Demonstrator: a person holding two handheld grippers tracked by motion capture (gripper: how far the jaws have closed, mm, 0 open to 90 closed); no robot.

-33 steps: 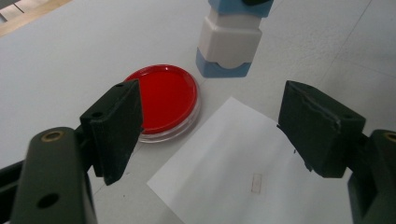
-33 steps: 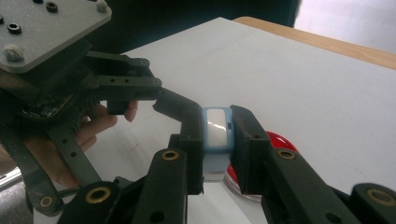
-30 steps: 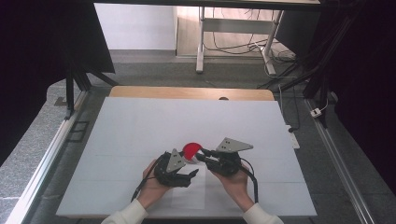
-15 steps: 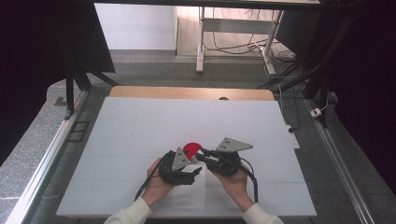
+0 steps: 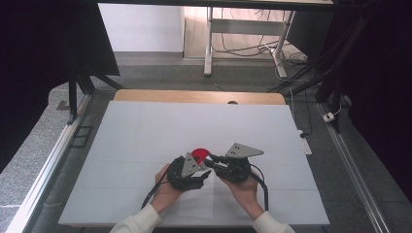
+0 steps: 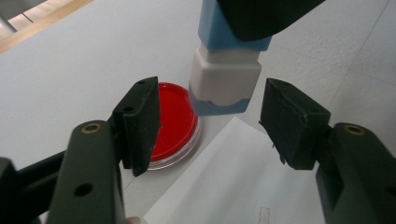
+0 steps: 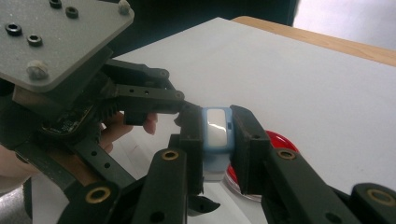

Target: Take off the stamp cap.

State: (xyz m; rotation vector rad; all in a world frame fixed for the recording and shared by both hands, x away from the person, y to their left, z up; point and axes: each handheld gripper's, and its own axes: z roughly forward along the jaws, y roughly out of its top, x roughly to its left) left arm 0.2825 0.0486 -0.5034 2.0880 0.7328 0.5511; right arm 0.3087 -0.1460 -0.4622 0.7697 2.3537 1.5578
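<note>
A blue and white stamp point(image 7: 216, 132) hangs upright just above the table, and my right gripper point(image 7: 217, 133) is shut on its upper blue part. In the left gripper view the stamp's white middle point(image 6: 225, 74) and blue base stand beyond the jaws of my left gripper point(image 6: 210, 122), which are open on either side of it without touching. A round red ink pad point(image 6: 173, 119) in a clear dish lies just left of the stamp. From above, the left gripper point(image 5: 203, 166) and right gripper point(image 5: 210, 160) meet tip to tip beside the red pad point(image 5: 199, 154).
A white sheet of paper point(image 6: 236, 179) lies on the white table point(image 5: 145, 131) under and near the grippers. The table's wooden far edge point(image 5: 194, 96) runs across the back. Both hands rest near the front edge.
My left gripper has slid a little right and forward toward the stamp, closing the gap to the right gripper. The right gripper and stamp have barely moved.
</note>
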